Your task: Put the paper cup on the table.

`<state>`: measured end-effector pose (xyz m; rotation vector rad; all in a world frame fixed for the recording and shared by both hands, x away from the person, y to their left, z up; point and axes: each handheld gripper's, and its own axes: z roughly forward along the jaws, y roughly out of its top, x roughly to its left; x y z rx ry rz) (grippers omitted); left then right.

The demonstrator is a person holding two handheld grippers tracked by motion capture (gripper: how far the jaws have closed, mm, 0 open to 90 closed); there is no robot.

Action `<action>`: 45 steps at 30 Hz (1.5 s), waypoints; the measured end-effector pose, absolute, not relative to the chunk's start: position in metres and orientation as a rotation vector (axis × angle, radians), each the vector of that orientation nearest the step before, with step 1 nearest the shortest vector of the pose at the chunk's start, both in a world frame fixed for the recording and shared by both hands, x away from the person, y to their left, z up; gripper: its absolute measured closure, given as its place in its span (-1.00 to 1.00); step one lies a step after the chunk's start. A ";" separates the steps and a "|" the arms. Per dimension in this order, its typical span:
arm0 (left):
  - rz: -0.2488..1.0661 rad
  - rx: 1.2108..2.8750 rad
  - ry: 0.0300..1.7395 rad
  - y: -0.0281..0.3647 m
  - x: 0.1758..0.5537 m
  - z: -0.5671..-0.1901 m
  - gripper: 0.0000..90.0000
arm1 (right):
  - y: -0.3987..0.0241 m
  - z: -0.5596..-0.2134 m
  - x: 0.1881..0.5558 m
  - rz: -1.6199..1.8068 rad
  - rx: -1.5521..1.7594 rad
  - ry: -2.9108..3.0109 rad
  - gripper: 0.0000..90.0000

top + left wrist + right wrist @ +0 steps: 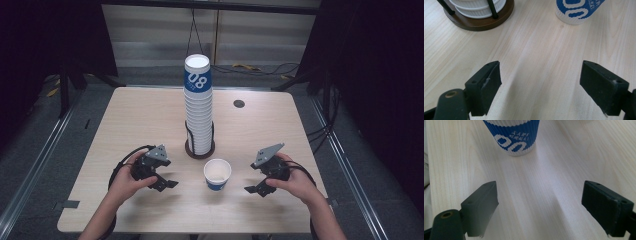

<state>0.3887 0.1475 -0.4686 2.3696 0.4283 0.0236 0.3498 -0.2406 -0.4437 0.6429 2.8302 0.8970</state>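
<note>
A single blue-and-white paper cup [217, 174] stands upright on the wooden table [140, 115], between my two grippers. Behind it a tall stack of the same ribbed cups [198, 105] rises from a round dark holder [200, 149]. My left gripper [168, 184] rests low to the cup's left, jaws open and empty; its view has the cup [576, 11] at the top right and the holder [480, 18] at the top left. My right gripper [252, 189] sits to the cup's right, open with nothing between its fingers, the cup [515, 136] just ahead of it.
A small dark round grommet [239, 104] is set in the table at the back right. Black curtains and cables surround the table. Bare wood lies in front of both grippers.
</note>
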 end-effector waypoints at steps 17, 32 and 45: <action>0.024 2.378 0.418 0.150 0.392 -0.471 -0.62 | -0.261 -0.455 0.346 0.941 0.747 2.745 -0.71; 0.023 2.391 0.416 0.149 0.394 -0.473 -0.62 | -0.269 -0.463 0.343 0.975 0.797 2.668 -0.71; 0.009 2.383 0.404 0.148 0.396 -0.475 -0.62 | -0.281 -0.474 0.341 0.924 0.835 2.665 -0.71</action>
